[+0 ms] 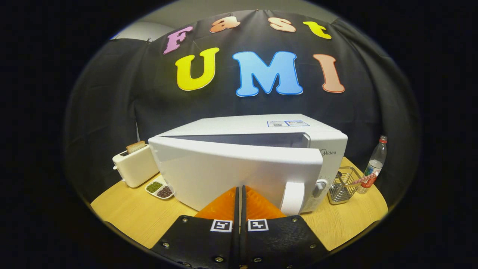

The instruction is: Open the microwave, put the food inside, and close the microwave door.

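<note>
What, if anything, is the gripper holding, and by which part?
Nothing: the gripper is shut with nothing between its fingers, their tips at the microwave door, which stands ajar.

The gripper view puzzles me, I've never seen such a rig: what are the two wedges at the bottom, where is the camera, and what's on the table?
The camera rides on a hand-held gripper and looks forward along its two fingers; those are the wedges. They are pressed together with nothing between them, their tips at the microwave door, which stands partly ajar. The microwave sits on a wooden table. Beside it on one side are a toaster with a slice of bread and a small dish holding two heaps of small grains, one green, one dark. On the other side are a wire basket and a plastic bottle.
</note>
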The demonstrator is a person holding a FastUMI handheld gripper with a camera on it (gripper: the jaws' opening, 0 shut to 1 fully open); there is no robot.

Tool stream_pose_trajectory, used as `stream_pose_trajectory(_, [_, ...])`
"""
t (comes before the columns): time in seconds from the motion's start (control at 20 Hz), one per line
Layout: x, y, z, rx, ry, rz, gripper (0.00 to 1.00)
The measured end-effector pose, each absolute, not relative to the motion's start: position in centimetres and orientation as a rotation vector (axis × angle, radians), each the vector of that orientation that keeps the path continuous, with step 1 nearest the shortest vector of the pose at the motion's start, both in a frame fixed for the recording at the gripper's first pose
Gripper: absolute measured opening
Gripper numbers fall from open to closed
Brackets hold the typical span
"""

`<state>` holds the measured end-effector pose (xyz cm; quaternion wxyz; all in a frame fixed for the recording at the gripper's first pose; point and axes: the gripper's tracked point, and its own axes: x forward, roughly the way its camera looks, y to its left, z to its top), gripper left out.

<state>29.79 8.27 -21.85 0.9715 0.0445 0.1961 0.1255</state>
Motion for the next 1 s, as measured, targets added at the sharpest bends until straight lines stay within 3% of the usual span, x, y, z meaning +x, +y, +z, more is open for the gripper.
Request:
stream_pose_trajectory(0.7, [34.8,7.1,-22.5,-0.01,0.342,0.165,0.01])
stream_pose_trajectory(1.0, [32.7,7.3,-20.3,0.006,0.333,0.137,0.02])
